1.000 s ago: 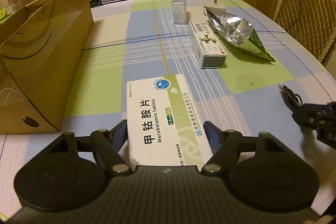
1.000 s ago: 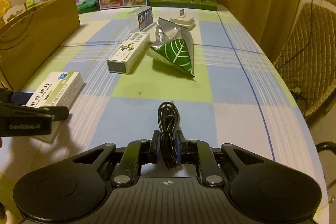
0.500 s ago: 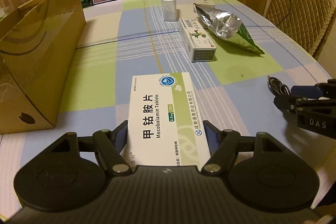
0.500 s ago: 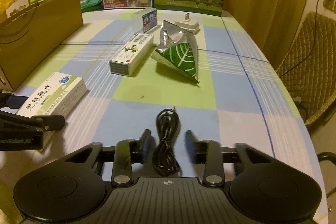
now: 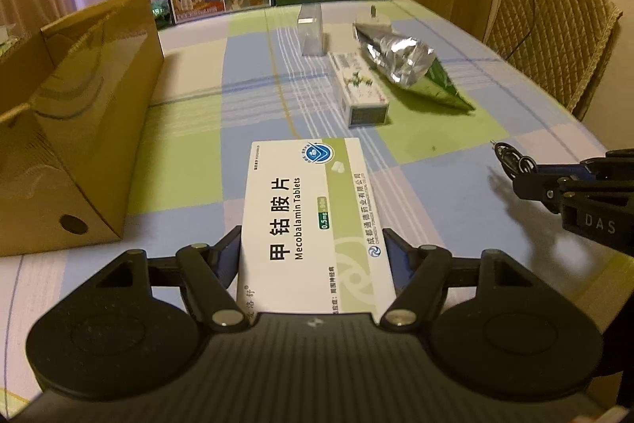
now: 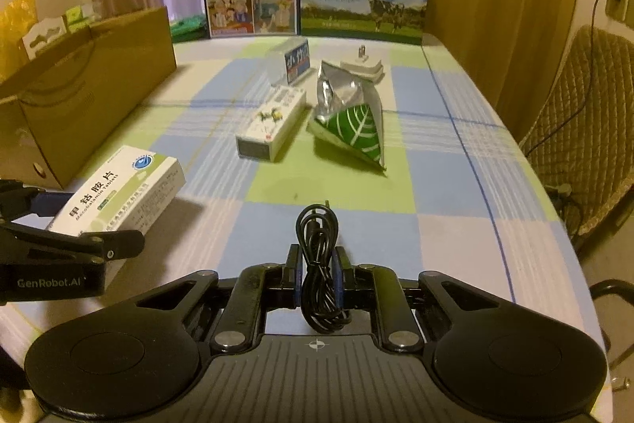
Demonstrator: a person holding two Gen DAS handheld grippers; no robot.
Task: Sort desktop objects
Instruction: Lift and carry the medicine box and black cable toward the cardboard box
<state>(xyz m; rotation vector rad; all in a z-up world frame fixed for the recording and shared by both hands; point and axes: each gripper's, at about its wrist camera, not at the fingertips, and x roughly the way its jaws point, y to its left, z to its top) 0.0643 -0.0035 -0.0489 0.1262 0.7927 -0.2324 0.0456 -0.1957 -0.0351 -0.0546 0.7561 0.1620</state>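
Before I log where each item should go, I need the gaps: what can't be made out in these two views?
- Cardboard box: its inside is hidden by its own walls in both views.
- Clear plastic case: label unreadable, blurred and small; in the right wrist view only partly legible.
- White charger: partly hidden behind the foil pouch.
- Black cable: its lower loops vanish behind the right gripper.

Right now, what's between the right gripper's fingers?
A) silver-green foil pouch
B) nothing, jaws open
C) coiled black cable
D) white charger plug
C: in the right wrist view the right gripper has its jaws closed against both sides of the coiled black cable, while the foil pouch and charger plug lie farther up the table, untouched.
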